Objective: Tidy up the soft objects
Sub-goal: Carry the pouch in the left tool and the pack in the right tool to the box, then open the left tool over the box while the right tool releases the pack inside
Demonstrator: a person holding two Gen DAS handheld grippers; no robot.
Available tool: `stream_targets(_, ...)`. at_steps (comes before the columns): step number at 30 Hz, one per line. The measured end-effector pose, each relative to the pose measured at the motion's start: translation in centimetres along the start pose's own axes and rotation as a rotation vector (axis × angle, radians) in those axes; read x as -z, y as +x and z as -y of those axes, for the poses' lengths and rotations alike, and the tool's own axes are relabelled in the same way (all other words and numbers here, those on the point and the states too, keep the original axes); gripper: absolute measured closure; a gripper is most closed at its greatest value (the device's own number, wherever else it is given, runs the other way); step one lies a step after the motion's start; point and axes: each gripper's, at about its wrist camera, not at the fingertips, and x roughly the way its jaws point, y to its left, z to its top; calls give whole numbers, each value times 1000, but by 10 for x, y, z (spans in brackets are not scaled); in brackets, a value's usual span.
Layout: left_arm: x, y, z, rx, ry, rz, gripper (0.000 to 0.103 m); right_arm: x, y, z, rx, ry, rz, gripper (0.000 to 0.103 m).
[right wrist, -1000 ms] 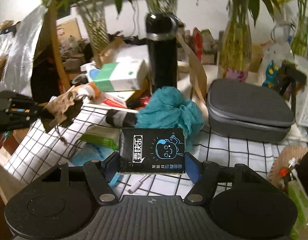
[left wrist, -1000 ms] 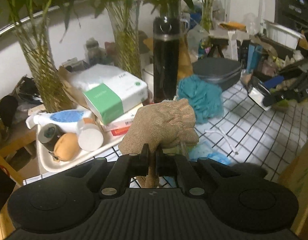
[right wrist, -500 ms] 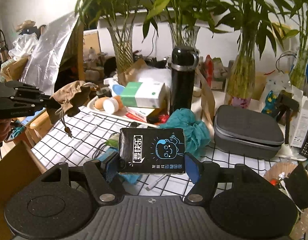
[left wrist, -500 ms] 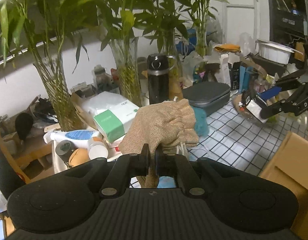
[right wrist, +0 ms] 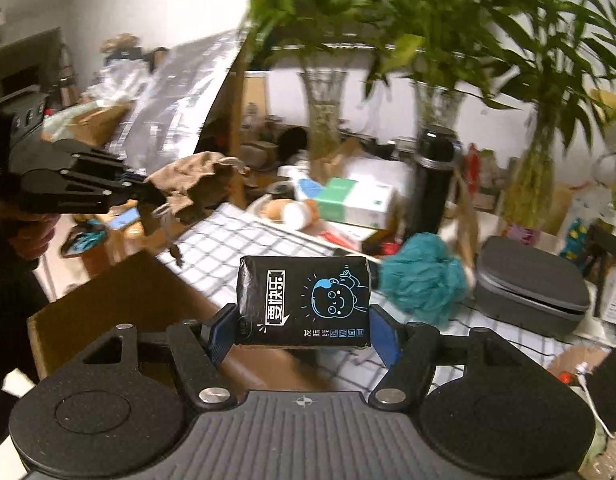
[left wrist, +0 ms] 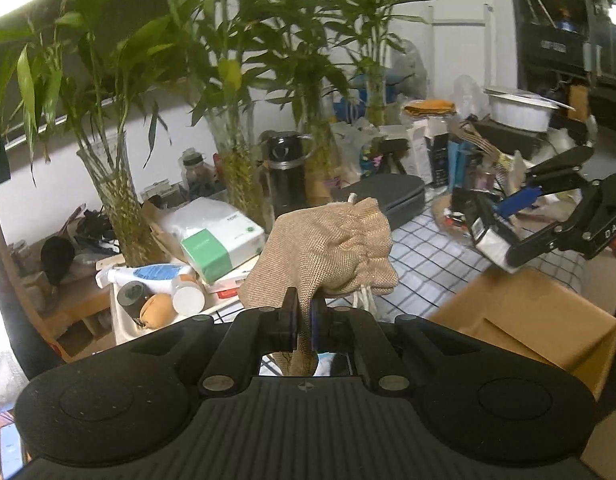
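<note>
The left gripper (left wrist: pixel 301 322) is clamped nearly shut and angled downward; the right gripper (right wrist: pixel 304 330) is held wide, both gripping.

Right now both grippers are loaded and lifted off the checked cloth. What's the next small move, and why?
Probably bring the right gripper down over the cardboard box and release there. Its jaws clamp the black tissue pack, which hangs by the box's edge, the box directly below. The left gripper, shut on the tan drawstring pouch, sits further from the box and could follow.
</note>
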Motion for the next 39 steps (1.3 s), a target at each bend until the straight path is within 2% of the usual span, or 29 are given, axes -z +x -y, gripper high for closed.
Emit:
stream_targets(9, 7, -30, 34, 50, 60, -39, 96, 10, -11, -25, -73, -80, -33, 32)
stream_targets(14, 17, -36, 45, 82, 55, -77, 96, 20, -17, -38, -124, -122, -56, 31)
stream_targets(22, 34, -27, 63, 111, 49, -196, 92, 31, -11, -55, -193, -167, -138, 31)
stream_targets(23, 35, -26, 66, 98, 60, -207, 87, 32, -9, -56, -195, -171, -148, 27)
stream_targets(24, 36, -25, 68, 82, 69, -214, 72, 33, -8, -58, -195, -176, -159, 17)
stream_targets(25, 37, -25, 69, 70, 73, -215, 65, 34, -6, -59, -187, -182, -169, 11)
stream_targets(26, 38, -27, 70, 61, 74, -211, 51, 34, -6, -60, -180, -188, -170, 3)
stream_targets(27, 39, -28, 71, 53, 70, -206, 44, 34, -6, -61, -180, -191, -167, 0)
stream_targets(30, 39, -32, 70, 51, 44, -204, 41, 33, -9, -60, -184, -177, -147, 0)
stream_targets(39, 38, -33, 63, 28, -17, -210, 40, 30, -14, -54, -127, -112, -95, 0)
